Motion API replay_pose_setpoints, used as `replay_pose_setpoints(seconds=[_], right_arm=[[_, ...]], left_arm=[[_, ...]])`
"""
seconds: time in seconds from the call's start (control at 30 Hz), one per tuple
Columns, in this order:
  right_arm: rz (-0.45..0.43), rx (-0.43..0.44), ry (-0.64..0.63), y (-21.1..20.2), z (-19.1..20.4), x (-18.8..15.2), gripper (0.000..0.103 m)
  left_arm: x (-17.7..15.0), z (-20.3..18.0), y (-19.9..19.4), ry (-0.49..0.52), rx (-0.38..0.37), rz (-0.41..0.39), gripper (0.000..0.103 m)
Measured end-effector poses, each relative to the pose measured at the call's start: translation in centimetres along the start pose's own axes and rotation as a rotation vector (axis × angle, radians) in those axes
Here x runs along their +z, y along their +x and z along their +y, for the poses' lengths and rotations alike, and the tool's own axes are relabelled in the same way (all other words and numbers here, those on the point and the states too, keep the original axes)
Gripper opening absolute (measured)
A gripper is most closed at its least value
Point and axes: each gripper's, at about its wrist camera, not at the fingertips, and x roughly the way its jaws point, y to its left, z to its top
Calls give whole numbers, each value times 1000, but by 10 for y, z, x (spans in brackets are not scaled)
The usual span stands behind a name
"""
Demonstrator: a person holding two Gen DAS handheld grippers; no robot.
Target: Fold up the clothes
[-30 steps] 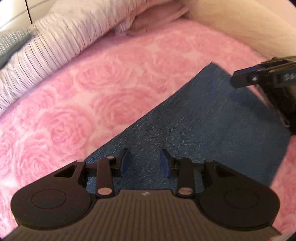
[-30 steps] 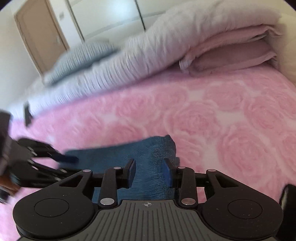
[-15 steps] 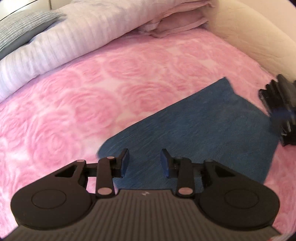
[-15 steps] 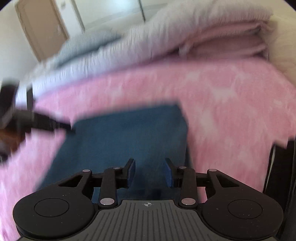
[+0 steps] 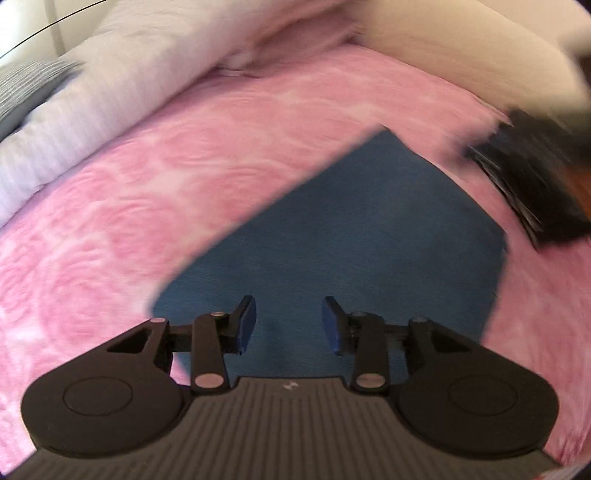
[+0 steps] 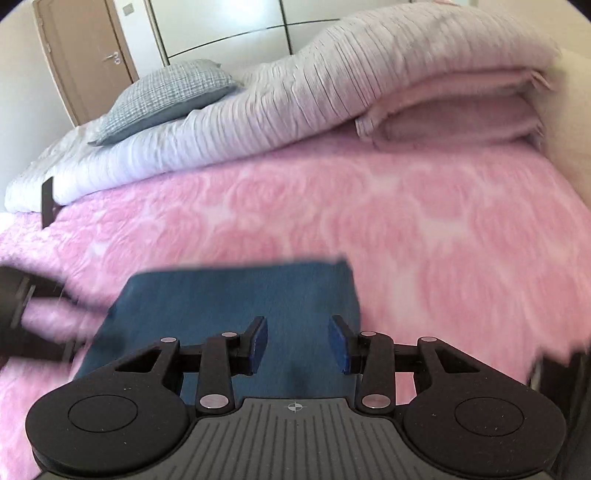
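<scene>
A folded dark blue cloth (image 5: 351, 240) lies flat on the pink rose-patterned blanket (image 5: 166, 192). My left gripper (image 5: 289, 314) hovers over the cloth's near left corner. Its jaws are opening a little, with only the cloth's surface showing below the gap. In the right wrist view the same blue cloth (image 6: 229, 295) lies below my right gripper (image 6: 297, 332), which is open over its near edge and holds nothing. The right gripper's blurred black body (image 5: 532, 184) shows past the cloth's right side. The left gripper's blurred body (image 6: 22, 321) sits at the cloth's left.
A bunched white striped duvet (image 6: 295, 96) runs along the far side of the bed, with a grey checked pillow (image 6: 166, 92) on it. Folded pink bedding (image 6: 461, 110) lies at the far right. A brown door (image 6: 85, 55) and white wardrobe doors (image 6: 221, 26) stand behind.
Both grippers have drawn back from the blue cloth. In the right wrist view it went from a bunched strip to a flat rectangle. The left view has shifted, and the right gripper sits farther off.
</scene>
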Motion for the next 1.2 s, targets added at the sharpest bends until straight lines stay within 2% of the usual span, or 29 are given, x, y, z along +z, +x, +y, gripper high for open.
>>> replay_pose_setpoints(seconds=[0.03, 0.13, 0.23, 0.3, 0.37, 0.43, 0.5, 0.57, 0.7, 0.8, 0.9, 1.0, 1.07, 1.17, 1.2], right_arm=[[8, -1, -13, 18, -3, 10, 41], [122, 13, 8, 80, -15, 20, 41], [118, 6, -26, 97, -16, 27, 41], [86, -7, -11, 80, -13, 28, 41], [54, -14, -12, 58, -4, 22, 41], [100, -10, -9, 56, 2, 8, 41], [155, -6, -2, 64, 1, -7, 41], [122, 1, 47, 53, -2, -9, 43], [27, -11, 183, 5, -1, -16, 69], [4, -15, 354, -36, 9, -43, 69], [44, 19, 521, -54, 32, -82, 69], [122, 102, 665, -43, 60, -123, 69], [106, 157, 759, -25, 75, -141, 69], [60, 209, 876, 4, 96, -160, 69], [36, 209, 902, 10, 103, -164, 76]], left_arm=[[-5, -7, 6, 22, -1, 11, 34], [-15, -18, 23, 57, 0, 35, 33], [-4, -2, 20, 31, 24, -6, 34], [6, 16, 17, -5, 58, -42, 34], [15, 36, 23, -37, 105, -41, 34], [17, 50, 42, -55, 118, 23, 36], [17, 60, 59, -67, 113, 69, 45], [14, 65, 52, -86, 107, 70, 47], [7, 74, 32, -129, 101, 79, 44], [-13, 92, 17, -285, 73, 116, 43], [-33, 103, 16, -413, 13, 155, 44], [-41, 107, 27, -442, -48, 176, 45], [-43, 114, 36, -453, -86, 178, 47], [-45, 125, 47, -460, -141, 176, 61], [-46, 129, 49, -447, -159, 172, 62]])
